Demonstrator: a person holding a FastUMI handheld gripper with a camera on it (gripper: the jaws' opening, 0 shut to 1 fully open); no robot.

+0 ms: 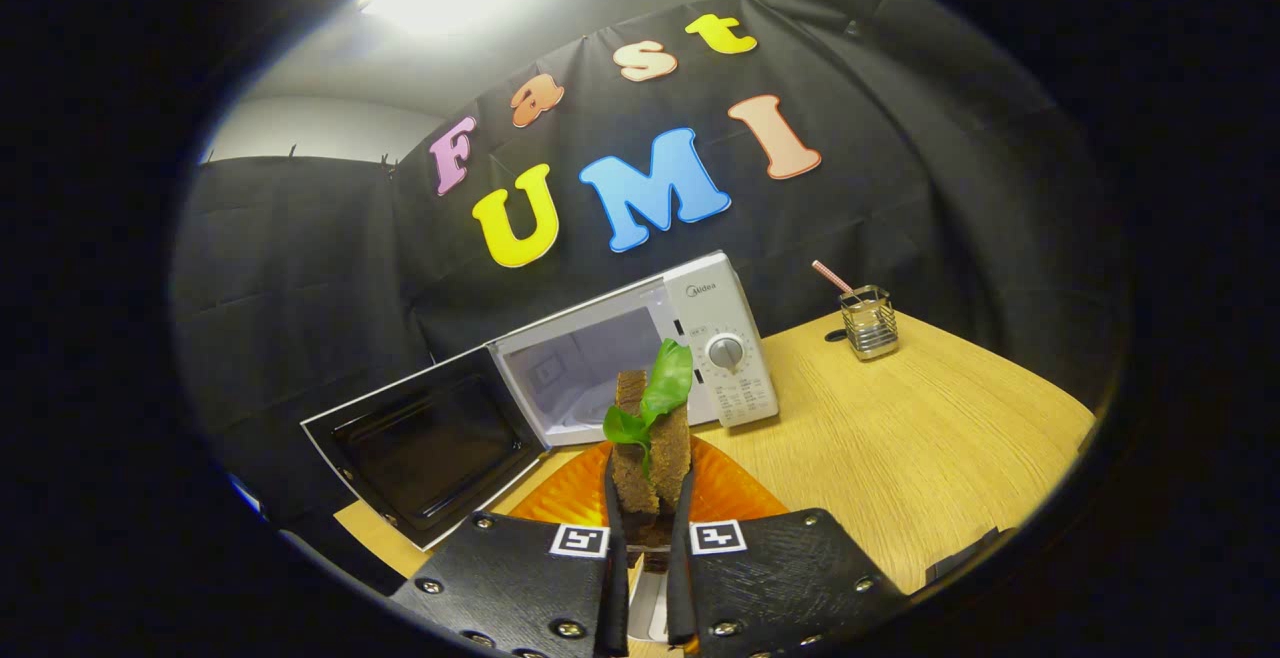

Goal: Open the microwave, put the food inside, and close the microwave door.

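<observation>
My gripper (648, 498) is shut on the food, a brown sandwich (640, 458) with a green leaf (660, 393) sticking out of it, held upright between both black fingers. Under it lies an orange plate (730, 488) on the wooden table (900, 448). Beyond the fingers stands the white microwave (715, 338), its door (425, 448) swung wide open to the left. The bare white cavity (585, 368) faces me, just past the sandwich. A round dial (726, 352) sits on the control panel to the right of the cavity.
A wire-and-glass holder (868, 321) with a pink straw (830, 276) stands on the table to the right of the microwave. The open door overhangs the table's left edge. Black cloth walls close in behind.
</observation>
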